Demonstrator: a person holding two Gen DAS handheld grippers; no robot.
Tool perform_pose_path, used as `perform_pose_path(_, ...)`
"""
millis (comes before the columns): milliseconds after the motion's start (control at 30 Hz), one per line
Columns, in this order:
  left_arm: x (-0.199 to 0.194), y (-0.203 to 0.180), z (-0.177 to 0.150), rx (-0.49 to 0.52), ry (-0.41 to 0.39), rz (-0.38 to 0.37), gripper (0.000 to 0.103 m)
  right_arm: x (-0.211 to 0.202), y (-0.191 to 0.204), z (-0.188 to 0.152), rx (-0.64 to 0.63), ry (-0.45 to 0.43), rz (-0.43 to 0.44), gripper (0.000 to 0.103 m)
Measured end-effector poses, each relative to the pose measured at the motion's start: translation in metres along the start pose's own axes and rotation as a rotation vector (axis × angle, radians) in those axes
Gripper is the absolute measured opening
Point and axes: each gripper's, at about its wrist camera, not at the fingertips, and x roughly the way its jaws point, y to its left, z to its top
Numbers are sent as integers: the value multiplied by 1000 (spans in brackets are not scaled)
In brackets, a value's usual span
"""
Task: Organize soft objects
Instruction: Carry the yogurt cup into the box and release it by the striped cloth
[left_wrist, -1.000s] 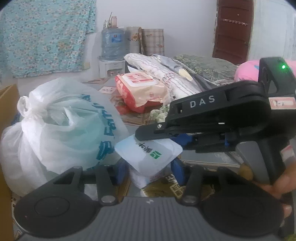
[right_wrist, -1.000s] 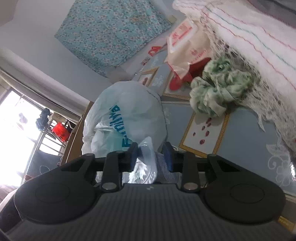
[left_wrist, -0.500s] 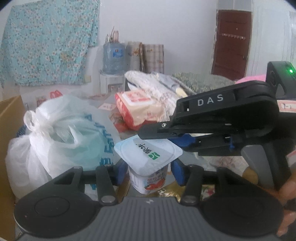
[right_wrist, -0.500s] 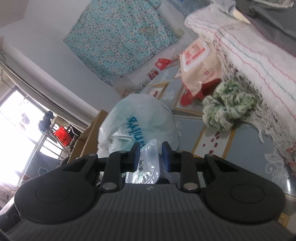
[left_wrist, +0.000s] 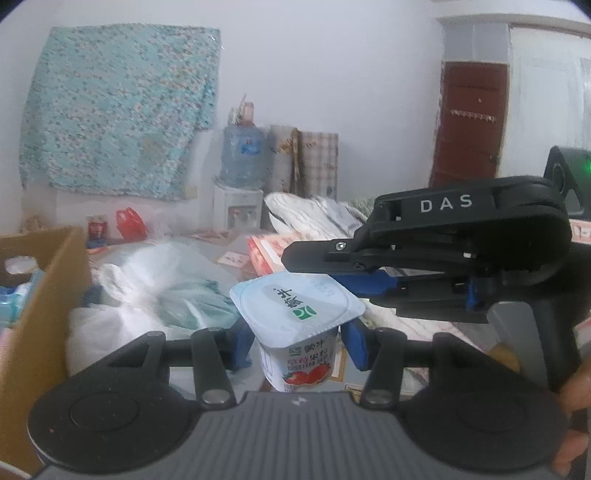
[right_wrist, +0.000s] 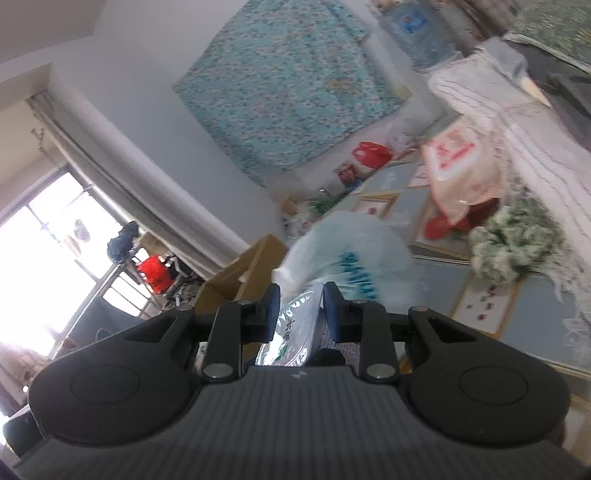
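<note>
A white yogurt cup (left_wrist: 297, 332) with a foil lid and a strawberry label is upright between the blue pads of my left gripper (left_wrist: 297, 345), which is shut on it and holds it in the air. My right gripper (right_wrist: 301, 314) comes in from the right in the left wrist view (left_wrist: 424, 266); its jaws pinch the rim of the cup's lid (right_wrist: 295, 328). A tied white plastic bag (left_wrist: 147, 291) with blue print lies on the bed behind the cup, also in the right wrist view (right_wrist: 354, 266).
A cardboard box (left_wrist: 40, 306) stands at the left. A red and white wipes pack (right_wrist: 461, 173), a green and white scrunchie (right_wrist: 513, 243) and folded blankets (right_wrist: 535, 122) lie on the bed. A water dispenser (left_wrist: 240, 184) stands by the far wall.
Both grippers have risen with the cup, which has gone from tilted to upright. The bag and bed now sit lower in both views.
</note>
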Motion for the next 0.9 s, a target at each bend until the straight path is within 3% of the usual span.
perform_pose_path(233, -52, 26, 3, -69, -71, 115, 52, 14, 58, -10, -75, 49, 95, 26)
perform_pose_path(467, -105, 68, 7, -117, -116, 325, 52, 60, 133, -27, -171, 166, 231, 27)
perform_pose_path(633, -129, 118, 13, -196, -69, 445, 53, 117, 186, -45, -216, 304, 296, 27)
perform_pose_path(767, -137, 160, 13, -252, -5, 494, 53, 166, 215, -59, -209, 431, 319, 27)
perform_pose_path(900, -137, 196, 3, -309, 86, 511, 52, 209, 235, -77, -227, 548, 285, 29)
